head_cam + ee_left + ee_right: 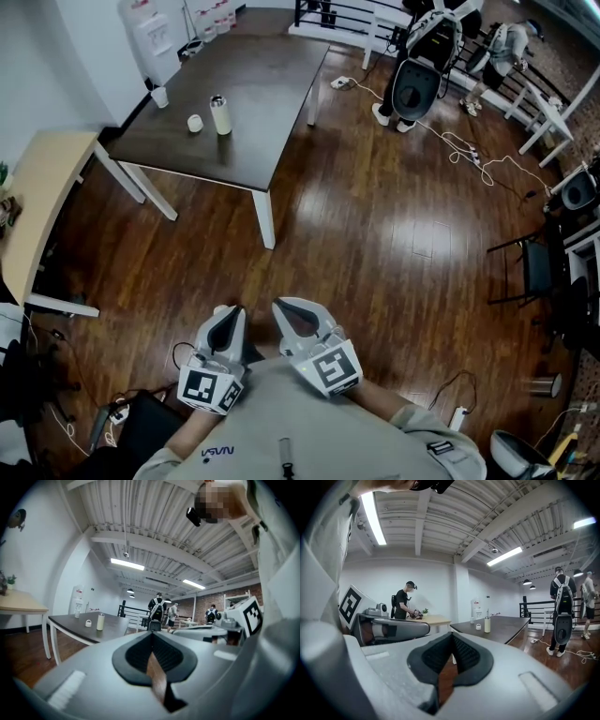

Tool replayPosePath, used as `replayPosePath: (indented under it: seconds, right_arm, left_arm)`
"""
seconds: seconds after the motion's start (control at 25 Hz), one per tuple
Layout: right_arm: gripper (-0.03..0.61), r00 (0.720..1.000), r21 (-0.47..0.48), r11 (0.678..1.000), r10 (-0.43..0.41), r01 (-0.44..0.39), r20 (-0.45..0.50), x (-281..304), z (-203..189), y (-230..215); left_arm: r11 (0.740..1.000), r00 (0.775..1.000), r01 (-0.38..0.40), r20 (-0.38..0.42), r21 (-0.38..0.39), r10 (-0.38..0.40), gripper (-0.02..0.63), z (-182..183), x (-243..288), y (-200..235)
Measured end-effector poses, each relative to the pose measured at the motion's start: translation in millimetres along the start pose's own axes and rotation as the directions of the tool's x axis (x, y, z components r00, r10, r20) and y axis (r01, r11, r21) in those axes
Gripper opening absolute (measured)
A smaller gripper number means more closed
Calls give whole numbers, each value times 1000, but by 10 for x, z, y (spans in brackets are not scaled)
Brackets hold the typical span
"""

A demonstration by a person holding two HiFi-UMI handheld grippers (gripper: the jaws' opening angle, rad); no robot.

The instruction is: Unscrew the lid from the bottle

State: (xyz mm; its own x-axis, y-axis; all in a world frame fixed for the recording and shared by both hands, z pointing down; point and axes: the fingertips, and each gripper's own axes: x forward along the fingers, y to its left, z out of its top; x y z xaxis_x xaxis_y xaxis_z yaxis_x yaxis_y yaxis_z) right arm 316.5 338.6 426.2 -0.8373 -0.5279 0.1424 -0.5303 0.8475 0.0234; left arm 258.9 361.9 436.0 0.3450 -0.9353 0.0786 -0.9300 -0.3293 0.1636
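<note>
Bottle is seen standing upright on the dark table in the upper left of the head view, with a darker cap on top. A small white piece is parked just beside it on the left, and a white cup is set near the table's left corner. Whether that small piece is a lid or something else can't be told from here. Nothing is being gripped, tbh. The left gripper and right gripper are both held low in the frame, close to the person's chest. They're side by side and well apart from the table, with wood floor spread in between. In the left gripper view the jaws are seen pressed together with nothing caught in them, and the bottle is picked out far off at left centre. Same deal in the right gripper view: jaws clenched on nothing, bottle shown small just right of centre. A pale desk is cut off at the left edge of the head view, and a person with a backpack is caught near the top right.
</note>
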Motion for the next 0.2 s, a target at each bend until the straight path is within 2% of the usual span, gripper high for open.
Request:
replayPosePath:
  seconds: [0.2]
  right_arm:
    - [-3, 1000, -20, 1000, 15, -15, 8, 54, 76, 49]
  left_arm:
    - [1000, 1000, -18, 17, 3, 18, 2, 70, -50, 59]
